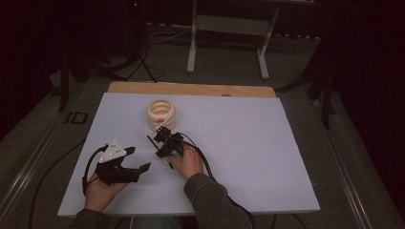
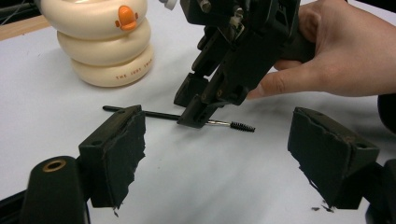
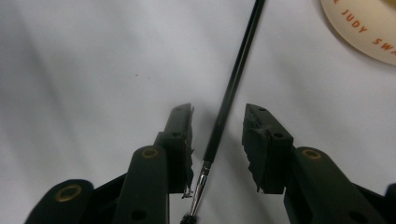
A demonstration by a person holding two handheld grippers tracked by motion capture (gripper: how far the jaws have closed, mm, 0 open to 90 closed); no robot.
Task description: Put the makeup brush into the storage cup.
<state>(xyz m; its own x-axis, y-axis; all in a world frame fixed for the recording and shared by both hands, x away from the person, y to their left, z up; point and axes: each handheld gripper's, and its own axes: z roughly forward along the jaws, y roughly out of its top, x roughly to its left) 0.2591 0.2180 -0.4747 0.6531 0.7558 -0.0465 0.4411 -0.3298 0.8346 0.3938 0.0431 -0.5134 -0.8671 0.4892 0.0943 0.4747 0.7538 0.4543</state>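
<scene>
My right claw (image 3: 217, 135) straddles the thin brush (image 3: 233, 79) near the cream ring stack (image 2: 105, 42), jaws apart; closing crooked could flick it away. My left claw (image 2: 215, 154) gapes idle.

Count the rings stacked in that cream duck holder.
3. The cream rings sit stacked: bottom one on the white table, middle one above it, top one with the orange beak. More may be hidden above the frame.

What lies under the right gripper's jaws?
A thin black brush lies on the white table between the open jaws of the right gripper. Its bristle tip is mostly cut off at the frame's bottom edge.
</scene>
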